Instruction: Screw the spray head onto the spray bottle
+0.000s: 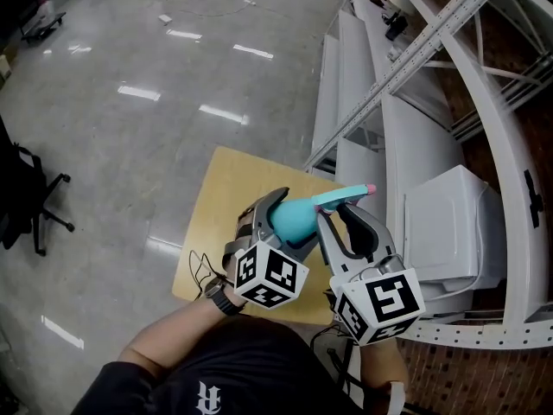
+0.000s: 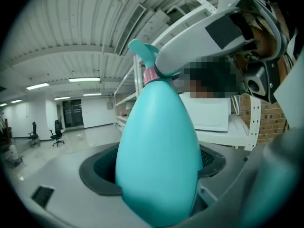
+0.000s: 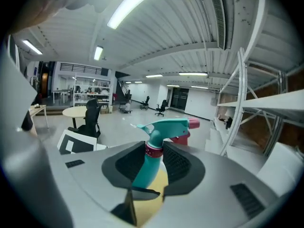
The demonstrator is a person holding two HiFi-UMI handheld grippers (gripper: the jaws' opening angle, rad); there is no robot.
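A teal spray bottle (image 1: 292, 217) is held above a small wooden table (image 1: 220, 197). My left gripper (image 1: 285, 223) is shut on its wide egg-shaped body (image 2: 159, 160), which fills the left gripper view. The teal spray head (image 1: 341, 197) with a pink nozzle tip sits on the bottle's neck and points right. My right gripper (image 1: 343, 213) comes in from the right. In the right gripper view its dark pads (image 3: 183, 163) stand on both sides of the pink collar (image 3: 153, 149) under the spray head (image 3: 166, 127) and touch it.
White metal shelving (image 1: 432, 154) runs along the right, with a white box (image 1: 445, 219) on it close to the grippers. A black office chair (image 1: 30, 197) stands at the far left on the shiny floor. A person's forearm and watch show below the left gripper.
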